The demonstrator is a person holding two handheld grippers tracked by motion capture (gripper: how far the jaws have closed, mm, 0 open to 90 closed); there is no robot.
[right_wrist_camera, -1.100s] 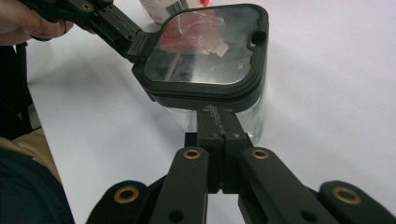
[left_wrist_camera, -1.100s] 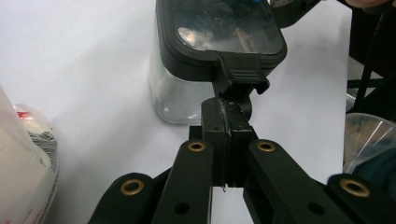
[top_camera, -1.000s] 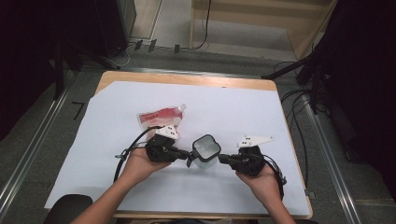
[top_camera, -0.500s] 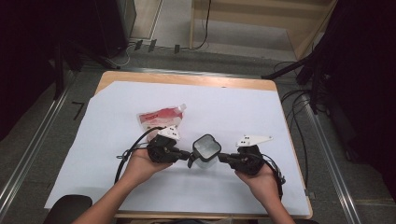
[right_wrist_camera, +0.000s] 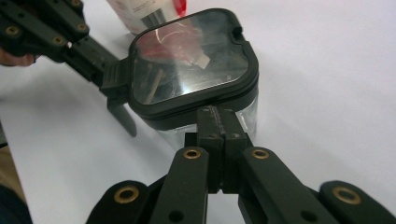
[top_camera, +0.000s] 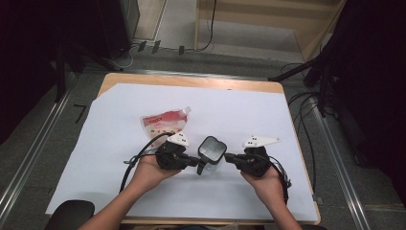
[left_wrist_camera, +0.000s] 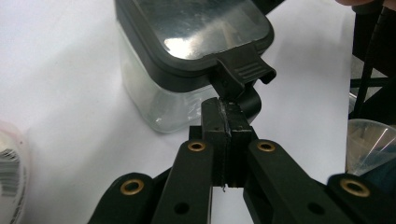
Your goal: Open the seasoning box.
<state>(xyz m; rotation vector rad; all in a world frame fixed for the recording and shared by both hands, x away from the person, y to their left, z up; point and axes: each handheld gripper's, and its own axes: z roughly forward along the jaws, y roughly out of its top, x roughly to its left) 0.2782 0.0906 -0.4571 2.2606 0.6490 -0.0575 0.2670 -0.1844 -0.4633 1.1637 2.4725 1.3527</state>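
White paper covers our table (top_camera: 268, 115), and with both clenched grippers, left gripper (top_camera: 197, 162) under the latch (left_wrist_camera: 243, 70) and right gripper (top_camera: 227, 156) opposite, we could tip the jar (top_camera: 212, 149).

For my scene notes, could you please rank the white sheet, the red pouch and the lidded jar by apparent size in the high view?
1. White sheet, by far the largest; it covers most of the table.
2. Red pouch.
3. Lidded jar, somewhat smaller than the pouch, though the tongs on both sides hide its edges a little.
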